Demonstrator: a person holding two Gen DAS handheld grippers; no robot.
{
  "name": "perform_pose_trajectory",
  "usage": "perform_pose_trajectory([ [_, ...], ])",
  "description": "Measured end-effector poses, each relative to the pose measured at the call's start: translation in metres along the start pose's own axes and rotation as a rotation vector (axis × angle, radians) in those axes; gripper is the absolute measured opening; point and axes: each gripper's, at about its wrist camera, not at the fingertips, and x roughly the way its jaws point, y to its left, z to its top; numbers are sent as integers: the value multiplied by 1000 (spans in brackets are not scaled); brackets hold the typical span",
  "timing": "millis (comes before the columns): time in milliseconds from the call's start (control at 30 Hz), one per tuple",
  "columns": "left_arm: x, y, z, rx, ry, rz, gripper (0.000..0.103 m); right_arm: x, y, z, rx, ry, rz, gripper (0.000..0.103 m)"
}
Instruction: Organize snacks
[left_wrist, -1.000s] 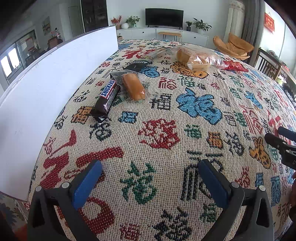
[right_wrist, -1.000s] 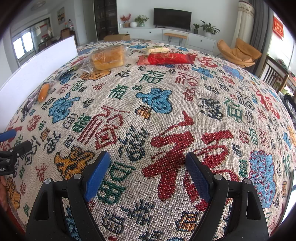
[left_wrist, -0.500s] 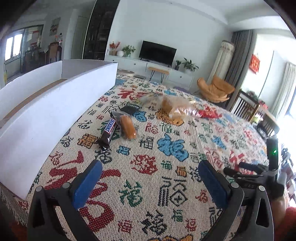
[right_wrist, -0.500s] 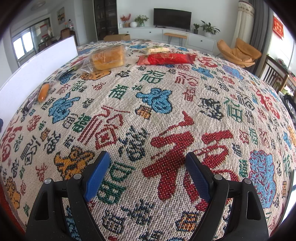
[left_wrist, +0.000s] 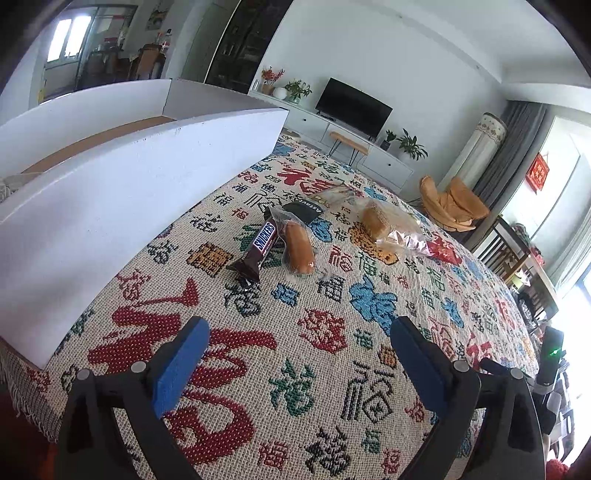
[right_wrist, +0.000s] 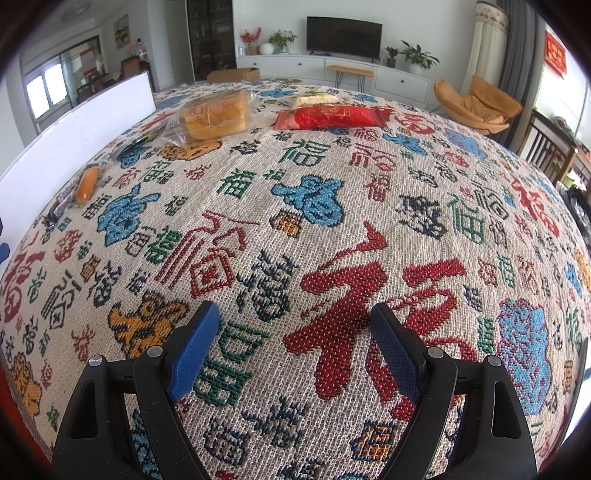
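Left wrist view: the left tongs (left_wrist: 297, 363) have lifted and rolled since a second ago, so the far wall and the inside of the white box (left_wrist: 122, 177) now show where only the worktop (left_wrist: 332, 369) filled the frame; the jaws stand wide but are closing a little, with nothing between them; the Snickers bar (left_wrist: 260, 245) and the wrapped bread roll (left_wrist: 297, 245) lie side by side, touching, just beside the box wall and well ahead of the tongs, unmoved; I judge no snack has yet been picked up, and the lift reads as lining up on that pair. The box floor is mostly hidden behind its near wall, so whether anything lies inside I cannot tell; the dark packet (left_wrist: 306, 211) behind the roll is partly covered.

Right wrist view: the right tongs (right_wrist: 293, 349) hang spread and empty over bare cloth, exactly as before; the bagged loaf (right_wrist: 216, 116) and red packet (right_wrist: 328, 116) sit far off; a pale packet (right_wrist: 312, 99) behind them is too small to read.
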Motion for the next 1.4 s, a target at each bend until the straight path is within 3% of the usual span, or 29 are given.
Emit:
perform_pose_trajectory([
  [300,-26,5,2,1,-144,108,97,-1,10,5,15,11,9,86],
  [567,-51,7,4,4,-261,124,97,-4,143,69,-273,-78,303,86],
  [800,-61,18,5,-47,-296,125,97,64,215,125,-305,65,419,83],
  [933,-57,17,5,-42,-282,128,97,84,236,129,-322,131,398,83],
  [1100,-53,15,6,-39,-270,125,97,86,217,126,-230,148,428,83],
  [1400,-43,13,5,-28,-234,138,97,86,238,118,-393,115,328,81],
])
